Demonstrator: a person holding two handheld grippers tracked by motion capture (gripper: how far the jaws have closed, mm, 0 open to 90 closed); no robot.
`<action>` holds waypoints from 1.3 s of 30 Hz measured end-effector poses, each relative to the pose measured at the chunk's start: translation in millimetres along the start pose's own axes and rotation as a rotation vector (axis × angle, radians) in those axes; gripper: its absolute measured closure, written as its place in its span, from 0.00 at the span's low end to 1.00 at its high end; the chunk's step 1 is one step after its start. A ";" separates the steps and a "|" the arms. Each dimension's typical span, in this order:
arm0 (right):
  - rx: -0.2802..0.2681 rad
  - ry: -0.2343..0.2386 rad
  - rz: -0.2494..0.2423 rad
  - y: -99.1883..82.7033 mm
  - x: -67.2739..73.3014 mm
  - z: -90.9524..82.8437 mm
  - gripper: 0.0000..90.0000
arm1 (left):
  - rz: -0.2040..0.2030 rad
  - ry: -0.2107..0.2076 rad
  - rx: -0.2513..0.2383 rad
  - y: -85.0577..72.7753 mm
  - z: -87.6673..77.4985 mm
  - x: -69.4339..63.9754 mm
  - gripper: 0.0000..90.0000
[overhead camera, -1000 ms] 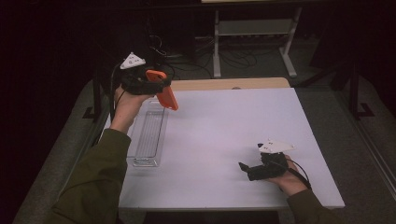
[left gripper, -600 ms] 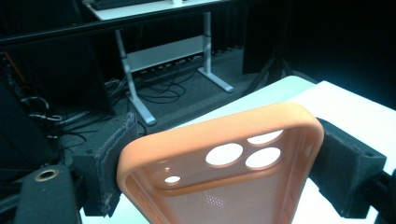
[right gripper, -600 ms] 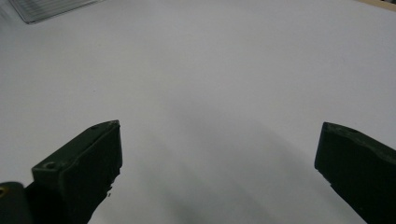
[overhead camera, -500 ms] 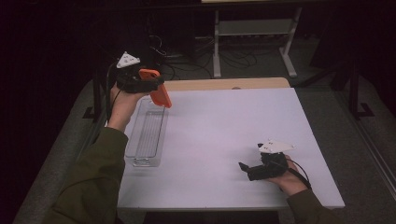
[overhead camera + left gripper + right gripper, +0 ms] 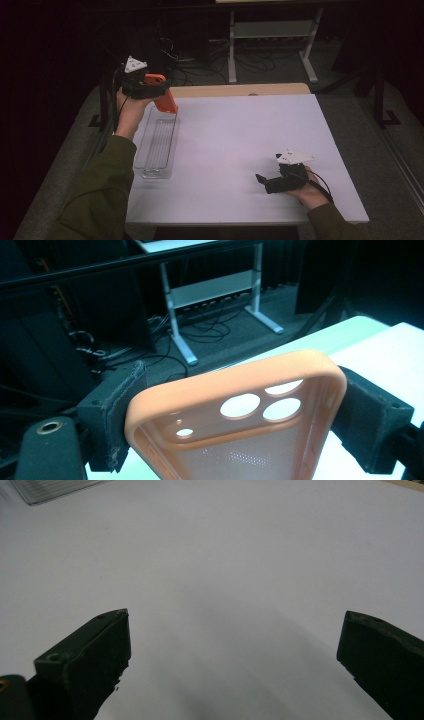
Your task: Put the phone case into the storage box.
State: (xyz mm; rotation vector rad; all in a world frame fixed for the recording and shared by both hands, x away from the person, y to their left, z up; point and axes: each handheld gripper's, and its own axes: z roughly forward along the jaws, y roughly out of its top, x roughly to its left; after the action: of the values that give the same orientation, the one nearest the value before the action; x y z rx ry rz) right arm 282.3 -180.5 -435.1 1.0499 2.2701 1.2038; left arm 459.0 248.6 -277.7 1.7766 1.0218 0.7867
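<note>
Left tongs point(image 5: 235, 415) clamp orange phone case point(image 5: 240, 405) above clear tray point(image 5: 157, 145); right tongs point(image 5: 235, 665) wide, holding nothing.

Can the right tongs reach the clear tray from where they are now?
Probably yes: the right tongs rest open on the white table, and only bare tabletop lies between them and the clear tray.

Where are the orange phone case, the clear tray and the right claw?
Phone case point(image 5: 280, 385): left gripper view, its upper rim above the camera holes.
Tray point(image 5: 158, 142): high view, its ribbed floor.
Right claw point(image 5: 235, 665): right gripper view, midway between its two open black tips.
</note>
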 end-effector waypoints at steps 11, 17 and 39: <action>-0.002 0.001 -0.001 0.0 -0.1 0.0 0.00 | -0.020 0.085 0.035 -6.9 10.5 3.1 0.16; -0.003 0.002 0.000 -0.1 -0.3 -0.2 0.00 | -0.040 0.119 0.055 -14.7 17.2 5.4 0.16; -0.001 0.002 0.009 -0.2 -0.3 -0.9 0.00 | -0.045 0.177 0.117 -36.1 39.6 5.3 0.16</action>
State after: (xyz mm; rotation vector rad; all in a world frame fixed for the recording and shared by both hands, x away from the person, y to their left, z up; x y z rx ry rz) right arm 281.9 -181.3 -434.7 1.0601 2.2687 1.2098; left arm 483.5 246.4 -325.6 1.7996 1.2421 0.8844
